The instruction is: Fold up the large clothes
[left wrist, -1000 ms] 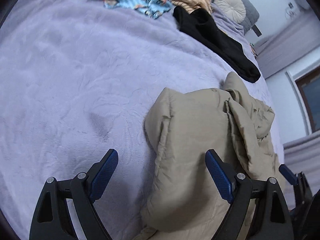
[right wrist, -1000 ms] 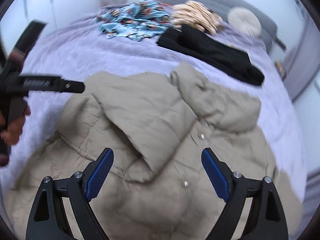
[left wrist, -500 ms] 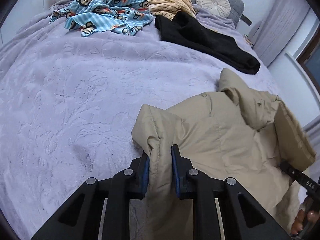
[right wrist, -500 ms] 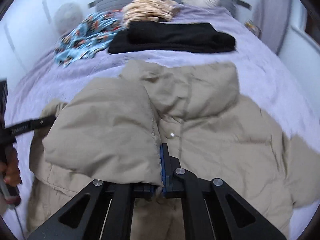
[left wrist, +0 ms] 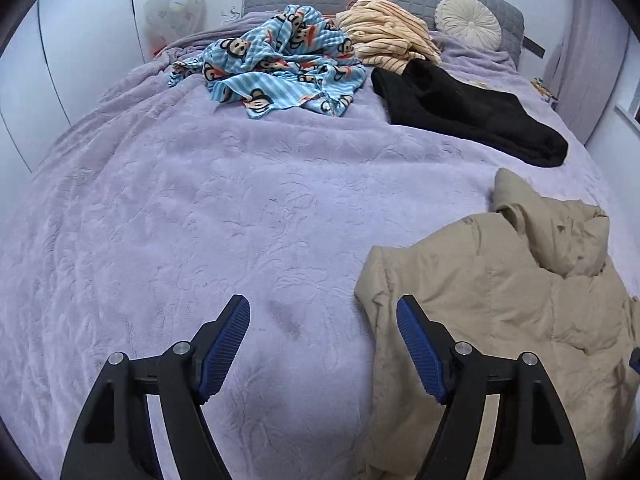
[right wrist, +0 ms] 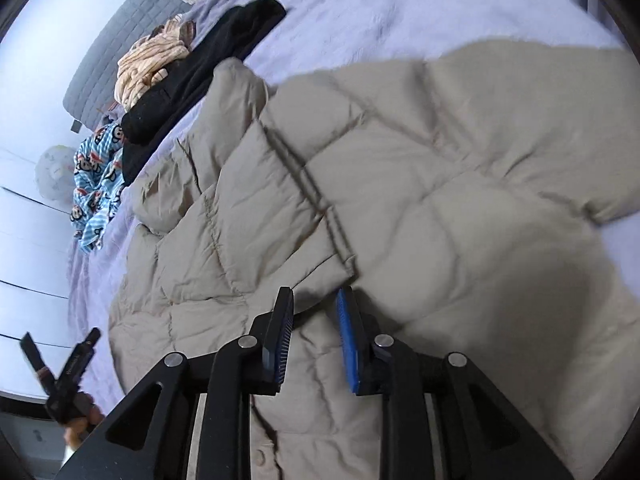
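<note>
jacket (right wrist: 400, 184) folded on bed (left wrist: 200, 220) | left hand-held gripper (left wrist: 324, 344) reopened, empty, letting go | right hand-held gripper (right wrist: 314, 332) parting narrowly, nothing gripped

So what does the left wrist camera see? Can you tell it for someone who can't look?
The left gripper hangs open over a purple bed cover, nothing between its blue pads, which have just been opening. A puffy tan coat lies beside it at lower right. Far off are a blue monkey-print cloth, a striped peach garment, a black garment and a round cushion.
</note>
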